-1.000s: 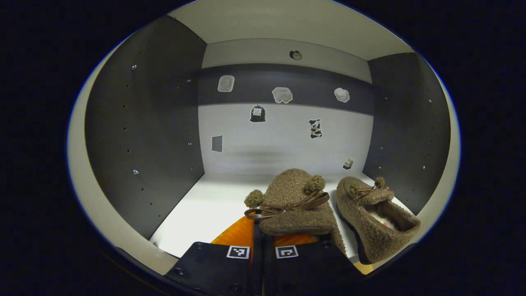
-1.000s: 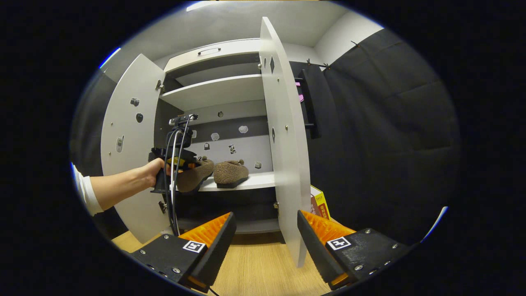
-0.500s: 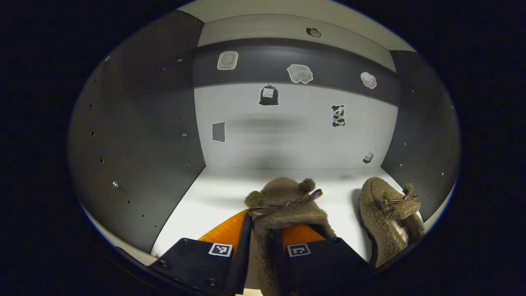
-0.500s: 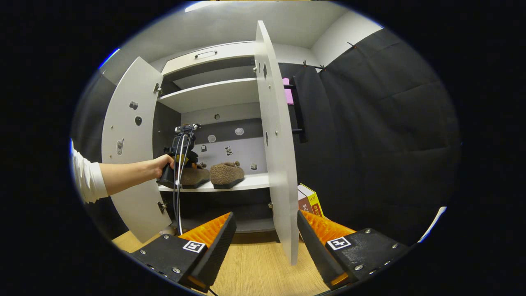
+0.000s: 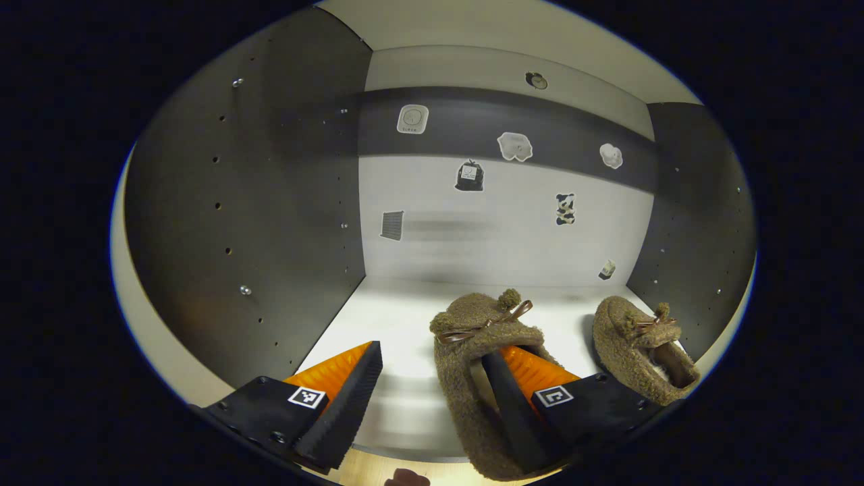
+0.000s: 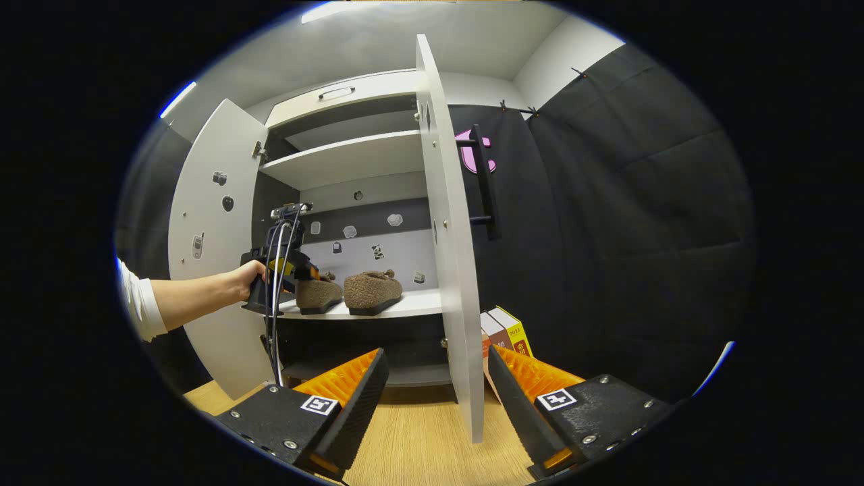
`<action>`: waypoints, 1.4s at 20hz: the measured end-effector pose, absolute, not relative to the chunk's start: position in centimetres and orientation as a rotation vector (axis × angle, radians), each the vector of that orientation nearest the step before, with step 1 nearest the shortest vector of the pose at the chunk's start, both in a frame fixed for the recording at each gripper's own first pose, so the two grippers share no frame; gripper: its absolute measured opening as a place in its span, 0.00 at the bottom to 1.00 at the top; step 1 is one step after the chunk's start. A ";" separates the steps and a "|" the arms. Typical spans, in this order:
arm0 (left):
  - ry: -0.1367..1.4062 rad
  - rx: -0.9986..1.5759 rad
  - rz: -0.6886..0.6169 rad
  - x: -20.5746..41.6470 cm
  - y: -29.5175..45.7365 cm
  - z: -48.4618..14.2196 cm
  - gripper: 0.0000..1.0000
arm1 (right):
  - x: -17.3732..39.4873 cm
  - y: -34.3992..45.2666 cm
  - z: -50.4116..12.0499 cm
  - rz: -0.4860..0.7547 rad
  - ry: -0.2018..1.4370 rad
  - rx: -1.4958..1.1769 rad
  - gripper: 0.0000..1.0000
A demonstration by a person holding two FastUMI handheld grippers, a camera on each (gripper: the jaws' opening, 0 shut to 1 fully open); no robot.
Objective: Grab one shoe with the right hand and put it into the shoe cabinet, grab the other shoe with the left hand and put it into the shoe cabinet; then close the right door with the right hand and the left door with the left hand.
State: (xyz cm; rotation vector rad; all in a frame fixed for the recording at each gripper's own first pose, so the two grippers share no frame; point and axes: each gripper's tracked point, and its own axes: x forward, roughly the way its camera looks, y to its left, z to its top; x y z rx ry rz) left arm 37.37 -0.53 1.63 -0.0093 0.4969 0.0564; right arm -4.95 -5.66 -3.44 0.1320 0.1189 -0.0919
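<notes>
Booth w/ black cloth wall and wood floor (image 6: 418, 445); a white shoe cabinet (image 6: 351, 145) stands at the back, both doors swung open. Taking the middle shelf (image 5: 398, 331) as landmark: both fuzzy brown shoes sit on it, toes toward the back panel.

Left gripper view: near shoe (image 5: 472, 364) lies at the shelf's front edge, heel overhanging slightly, bow and pom-poms on top. Far shoe (image 5: 641, 347) rests on the shelf's right end, just beside the dark side wall, apart from the near one. Left tongs (image 5: 432, 398) are spread wide, released: one finger (image 5: 520, 391) sits inside the near shoe's opening, the other finger hangs over bare shelf to the shoe's left, not touching it. Stickers (image 5: 469, 175) dot the back panel above the shelf.

Right gripper view: a hand (image 6: 250, 280) w/ white sleeve holds the left tongs at the shelf's front left, cables hanging down from it. Right door (image 6: 449, 256) stands edge-on, just right of the shelf, its dark handle (image 6: 484, 182) on the outer face. Left door (image 6: 216, 256) is open to the shelf's left, behind the arm. Right tongs (image 6: 435, 398) are released, fingers wide apart, hovering low over the floor in front of the cabinet, below the shelf, gripping nothing. Books (image 6: 506, 331) stand on the floor right of the right door.
</notes>
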 end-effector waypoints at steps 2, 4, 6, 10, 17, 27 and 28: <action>0.473 -0.010 0.041 36.3 -0.9 2.5 0.99 | -4.7 -5.4 -3.4 -0.072 0.120 0.136 0.91; 0.416 -0.014 0.012 35.2 -1.6 4.2 0.98 | -4.6 -5.1 -3.2 -0.055 0.116 0.139 0.91; 0.369 -0.003 -0.003 33.5 -1.9 6.1 0.97 | -4.5 -4.8 -3.3 -0.042 0.110 0.140 0.92; 0.253 -0.038 -0.054 28.5 -3.2 10.6 0.97 | -4.8 -4.5 -2.6 -0.018 0.091 0.132 0.91; 0.121 -0.070 -0.063 17.5 -3.0 12.3 0.94 | -4.7 -3.6 -2.1 0.032 0.068 0.132 0.92; 0.110 -0.099 0.081 5.5 0.4 4.6 0.97 | -5.7 -2.8 -3.2 0.063 0.083 0.140 0.92; 0.104 -0.102 0.085 4.7 0.5 4.3 0.97 | -5.8 -3.4 -2.6 0.059 0.069 0.143 0.92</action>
